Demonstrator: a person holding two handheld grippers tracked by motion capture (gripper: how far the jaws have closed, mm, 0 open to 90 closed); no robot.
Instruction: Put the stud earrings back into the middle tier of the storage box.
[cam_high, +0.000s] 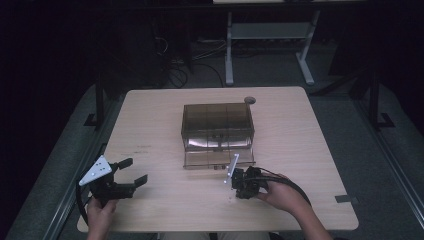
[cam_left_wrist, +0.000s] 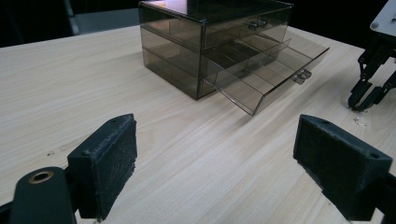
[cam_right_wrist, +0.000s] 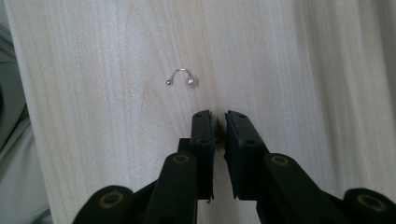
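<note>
My right gripper (cam_right_wrist: 219, 122) points down at the table (cam_right_wrist: 116, 46), jaws nearly pressed together, an earring (cam_right_wrist: 182, 77) lying just beyond its fingertips, while my left gripper (cam_high: 134, 172) gapes wide toward the box (cam_high: 218, 131).

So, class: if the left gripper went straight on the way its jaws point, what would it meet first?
Probably the open lower drawer of the smoky plastic box; bare table lies before it.

A lab — bare test table (cam_high: 300, 150), floor cables (cam_high: 175, 70), metal stands (cam_high: 230, 50).
</note>
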